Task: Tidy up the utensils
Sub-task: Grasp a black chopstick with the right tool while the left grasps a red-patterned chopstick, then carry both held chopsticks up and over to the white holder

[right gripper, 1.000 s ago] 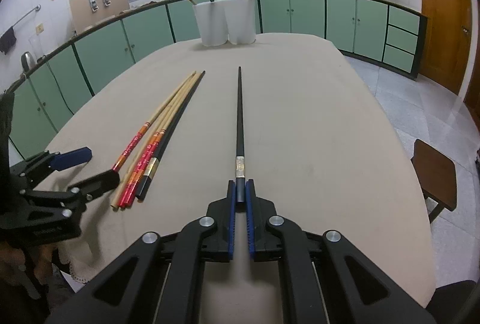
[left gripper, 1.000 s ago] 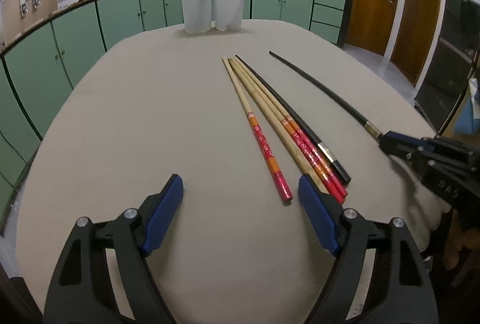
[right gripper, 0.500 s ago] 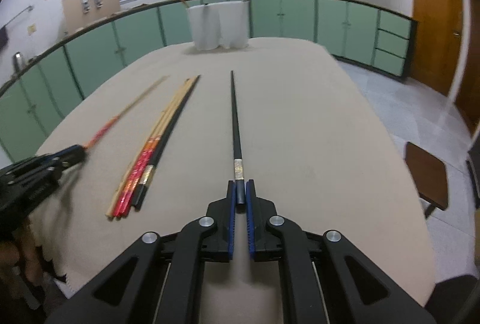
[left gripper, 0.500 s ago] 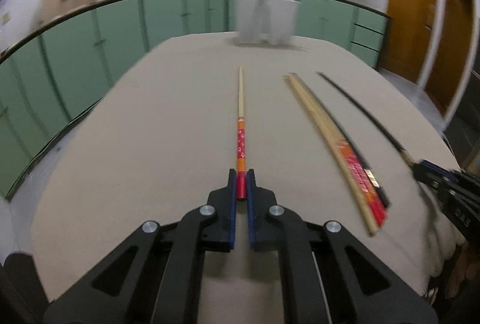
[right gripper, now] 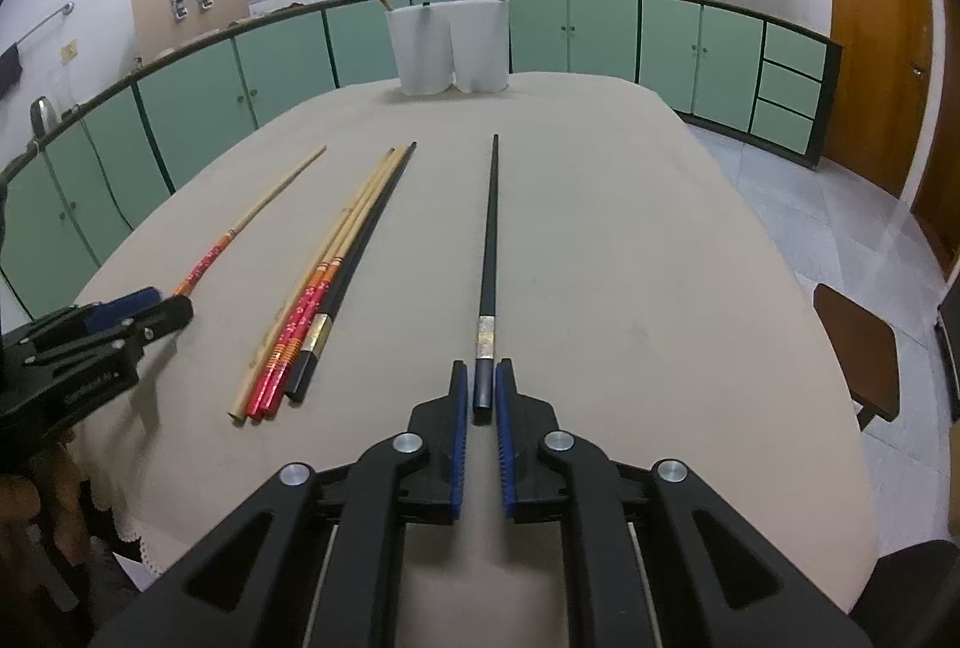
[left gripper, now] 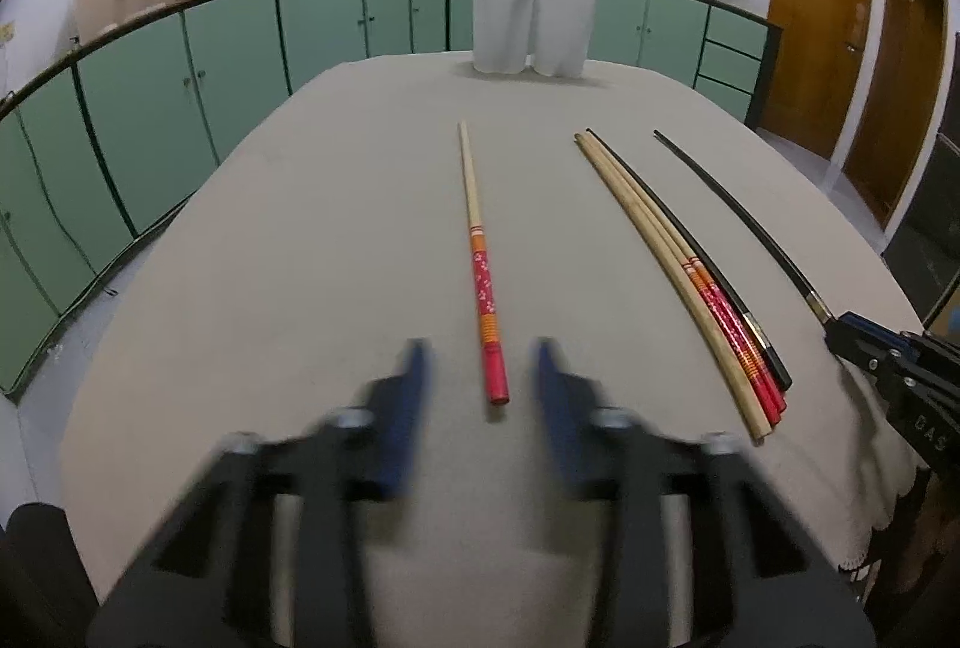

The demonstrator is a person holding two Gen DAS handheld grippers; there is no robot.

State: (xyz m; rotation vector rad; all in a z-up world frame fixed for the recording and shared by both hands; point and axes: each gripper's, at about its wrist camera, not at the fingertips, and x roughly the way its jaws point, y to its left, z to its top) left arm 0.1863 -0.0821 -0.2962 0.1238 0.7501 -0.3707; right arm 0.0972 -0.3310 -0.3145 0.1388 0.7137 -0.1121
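Red chopstick (left gripper: 483, 282), tip toward cups (left gripper: 533, 27), lies between just-opened left tongs (left gripper: 480, 357); right tongs (right gripper: 480, 378) pinch black chopstick (right gripper: 491, 240).

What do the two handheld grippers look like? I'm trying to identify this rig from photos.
Both are matte black with open triangular cut-outs in the frames and round silver bolt heads at the linkage pivots. The right gripper has two flat fingers faced with ribbed blue pads. The left gripper has the same blue pads, blurred in its own view. White lettering, too small to read, marks each body's side.
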